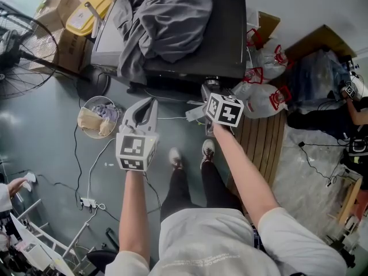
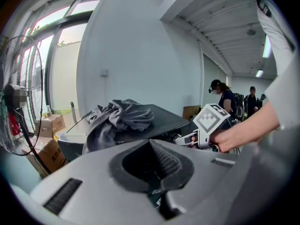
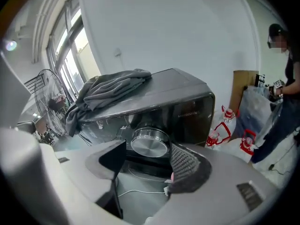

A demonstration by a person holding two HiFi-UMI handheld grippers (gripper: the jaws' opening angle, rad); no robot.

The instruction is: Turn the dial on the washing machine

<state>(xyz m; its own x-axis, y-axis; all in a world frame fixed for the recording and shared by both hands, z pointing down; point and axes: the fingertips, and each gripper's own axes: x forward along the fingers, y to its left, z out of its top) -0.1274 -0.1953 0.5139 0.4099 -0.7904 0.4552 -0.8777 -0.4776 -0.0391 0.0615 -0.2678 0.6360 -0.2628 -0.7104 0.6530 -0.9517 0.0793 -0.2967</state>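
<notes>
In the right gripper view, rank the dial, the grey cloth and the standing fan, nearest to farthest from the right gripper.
1. The dial: straight ahead of the right gripper, just beyond its open jaws.
2. The grey cloth: upper left, on the washing machine's top.
3. The standing fan: far left, by the windows.

The grey floor (image 1: 46, 137) carries the washing machine (image 1: 223, 33), a fan base (image 1: 94, 83), a round basket (image 1: 84, 106) of cloths, a white power strip (image 1: 88, 202) and a slatted wooden board (image 1: 261, 142).
</notes>
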